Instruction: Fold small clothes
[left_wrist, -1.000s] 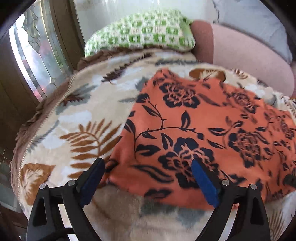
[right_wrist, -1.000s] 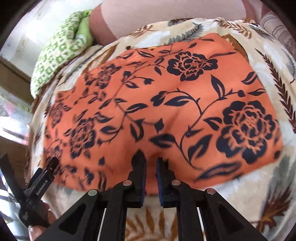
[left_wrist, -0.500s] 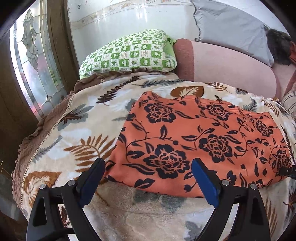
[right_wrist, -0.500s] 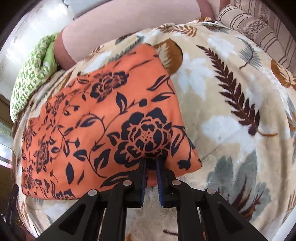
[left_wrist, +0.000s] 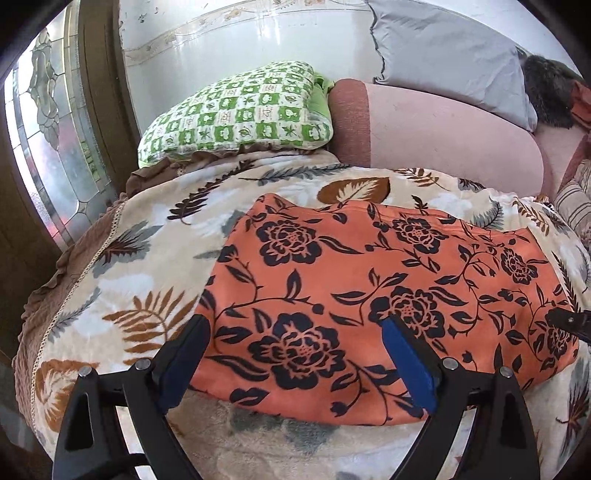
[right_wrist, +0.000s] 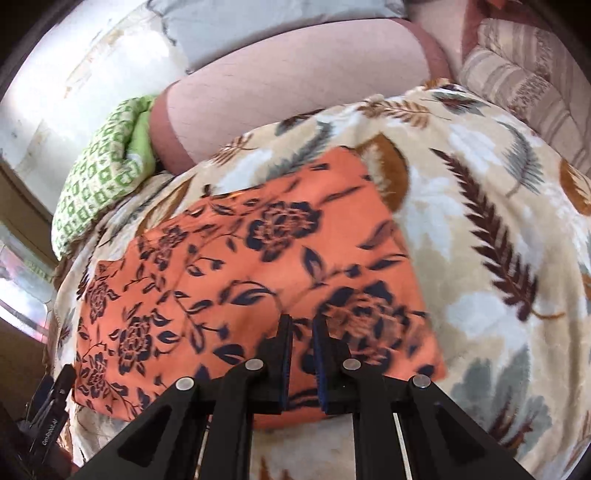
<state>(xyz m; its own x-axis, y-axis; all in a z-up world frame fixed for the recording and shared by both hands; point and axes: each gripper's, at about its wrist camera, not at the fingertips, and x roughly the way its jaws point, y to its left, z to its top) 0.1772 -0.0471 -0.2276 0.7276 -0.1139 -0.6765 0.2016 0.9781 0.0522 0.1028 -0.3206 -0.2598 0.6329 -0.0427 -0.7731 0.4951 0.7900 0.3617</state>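
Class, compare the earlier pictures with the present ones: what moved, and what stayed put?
The right hand-held gripper slid rightward along the orange floral garment's near edge, fingers nearly closed throughout. The left hand-held gripper drew back, wide open. The garment stayed flat on the leaf-print blanket.

Bare blanket (left_wrist: 122, 236) lies open left of the orange cloth (left_wrist: 369, 295). Beyond it, the green pillow (left_wrist: 240, 114) and pink bolster (left_wrist: 443, 136) block the far side.

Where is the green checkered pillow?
The green checkered pillow sits at the far left end of the bed in the left wrist view, beside the pink bolster and beyond the orange flowered cloth on the leafy blanket.
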